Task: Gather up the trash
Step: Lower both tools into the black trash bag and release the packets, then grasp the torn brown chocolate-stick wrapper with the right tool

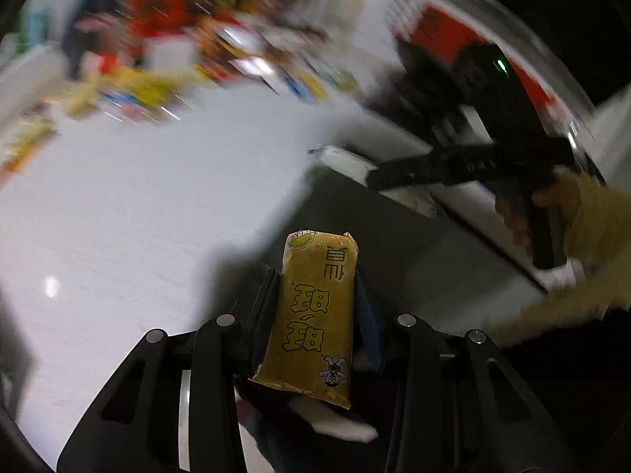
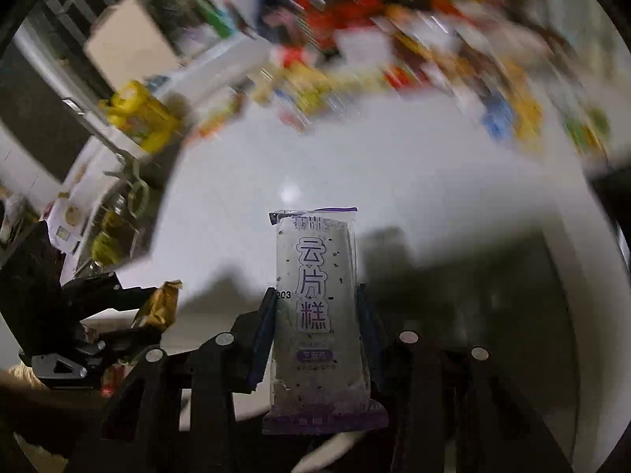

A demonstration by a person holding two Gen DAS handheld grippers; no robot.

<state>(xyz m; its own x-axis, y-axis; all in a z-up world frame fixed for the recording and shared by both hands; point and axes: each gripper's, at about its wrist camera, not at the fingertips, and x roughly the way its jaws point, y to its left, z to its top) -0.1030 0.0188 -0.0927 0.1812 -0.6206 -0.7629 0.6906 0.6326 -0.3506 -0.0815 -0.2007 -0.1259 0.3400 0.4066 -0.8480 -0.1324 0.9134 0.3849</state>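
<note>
My left gripper (image 1: pixel 317 287) is shut on a brown-gold snack wrapper (image 1: pixel 315 307) with yellow characters, held upright above the white table (image 1: pixel 130 213). My right gripper (image 2: pixel 315 303) is shut on a clear wrapper with purple print (image 2: pixel 315 307), also held above the table. In the left wrist view the right gripper (image 1: pixel 394 175) reaches in from the right with a pale wrapper (image 1: pixel 343 157) in it. In the right wrist view the left gripper (image 2: pixel 118 307) shows at the lower left with the gold wrapper (image 2: pixel 161 305).
A blurred heap of colourful wrappers (image 1: pixel 165 63) lies along the table's far side; it also shows in the right wrist view (image 2: pixel 394 51). A yellow jug (image 2: pixel 138 116) stands at the left. The table's dark edge (image 1: pixel 355 216) lies close ahead.
</note>
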